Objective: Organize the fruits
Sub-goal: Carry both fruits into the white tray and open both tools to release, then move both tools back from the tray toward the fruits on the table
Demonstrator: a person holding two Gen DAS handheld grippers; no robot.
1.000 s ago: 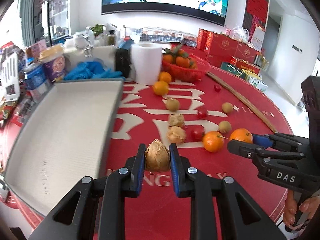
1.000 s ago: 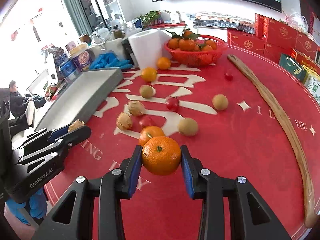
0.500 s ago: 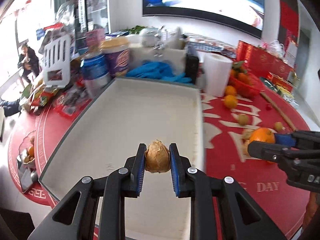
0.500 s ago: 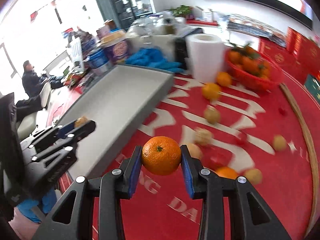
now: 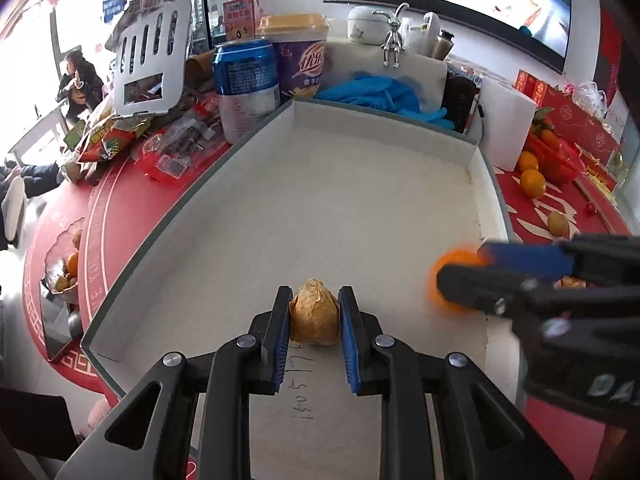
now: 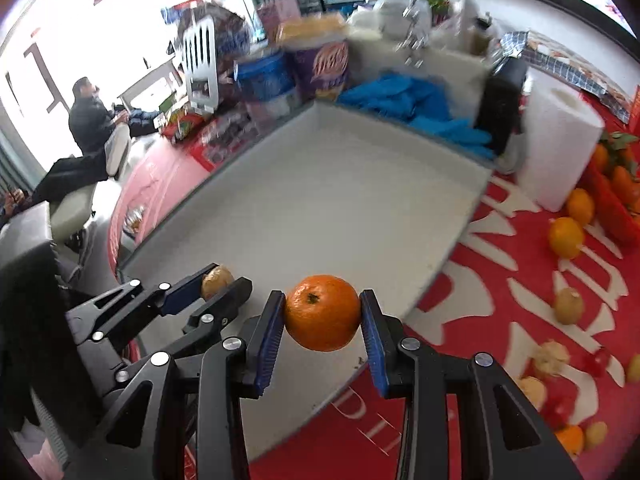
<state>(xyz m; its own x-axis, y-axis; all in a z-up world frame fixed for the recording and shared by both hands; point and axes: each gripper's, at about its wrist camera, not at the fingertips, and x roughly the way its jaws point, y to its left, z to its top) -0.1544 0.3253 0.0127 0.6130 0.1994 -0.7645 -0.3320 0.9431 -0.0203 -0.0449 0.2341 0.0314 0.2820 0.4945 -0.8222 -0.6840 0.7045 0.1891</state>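
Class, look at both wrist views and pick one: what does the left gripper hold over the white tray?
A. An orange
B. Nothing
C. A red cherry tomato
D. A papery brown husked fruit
D: the left gripper is shut on the papery brown husked fruit above the white tray; the orange sits in the right gripper.

Bright daylight; window glare; fisheye, motion blur

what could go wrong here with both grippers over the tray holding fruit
1. The left gripper and right gripper hang close together over the white tray; they might knock together.
2. The orange is round, so if dropped it may roll across the bare tray floor.
3. The papery brown fruit looks fragile and might crush.
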